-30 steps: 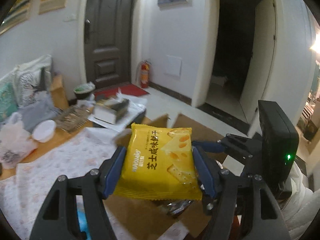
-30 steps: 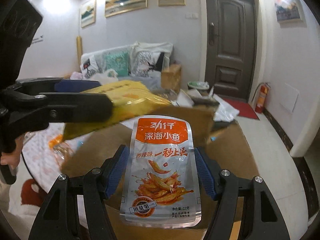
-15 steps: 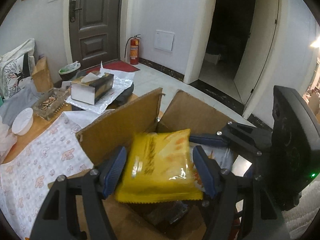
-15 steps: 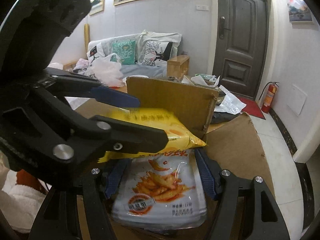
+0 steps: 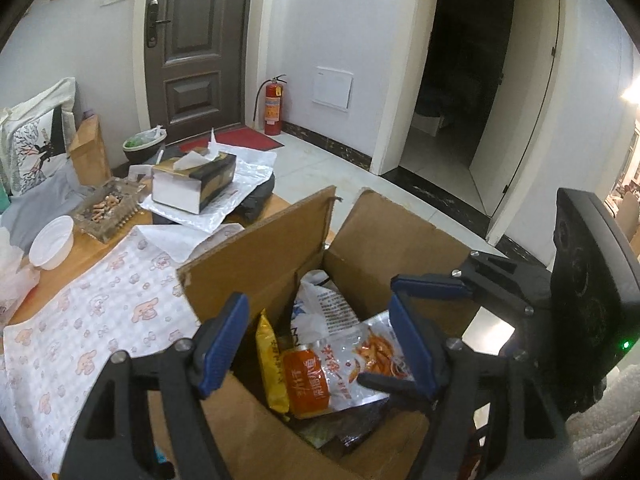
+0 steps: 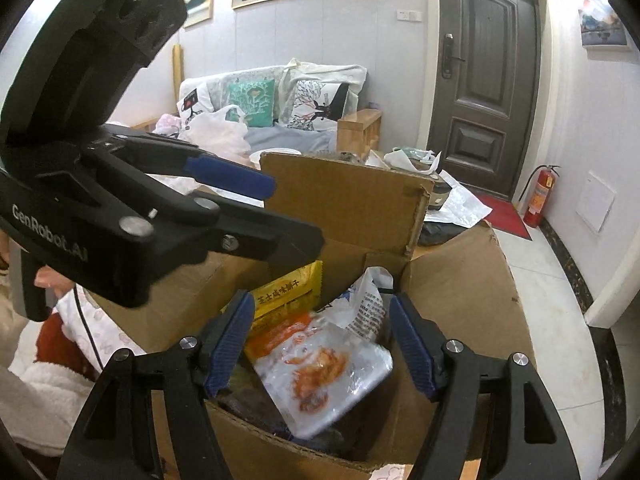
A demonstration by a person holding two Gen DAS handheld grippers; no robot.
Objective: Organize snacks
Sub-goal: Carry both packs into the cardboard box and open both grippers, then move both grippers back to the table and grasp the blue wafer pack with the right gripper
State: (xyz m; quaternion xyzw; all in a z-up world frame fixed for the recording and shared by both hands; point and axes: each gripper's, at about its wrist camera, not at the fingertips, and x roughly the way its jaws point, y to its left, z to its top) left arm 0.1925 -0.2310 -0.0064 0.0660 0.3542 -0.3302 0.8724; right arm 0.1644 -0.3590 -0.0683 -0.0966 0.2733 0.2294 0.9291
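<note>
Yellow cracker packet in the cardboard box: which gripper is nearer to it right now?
Left. The left gripper hangs open right over the yellow cracker packet, which stands on edge in the cardboard box. The right gripper is open above the silver fish snack pouch beside it.

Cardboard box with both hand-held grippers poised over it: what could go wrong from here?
1. The left hand-held gripper and right hand-held gripper, both open, crowd the same cardboard box opening; they could knock together on the way out.
2. The yellow cracker packet stands on edge against the box wall and may slump or get bent.
3. The silver fish snack pouch lies loosely atop the pile, so a finger could snag it.
</note>
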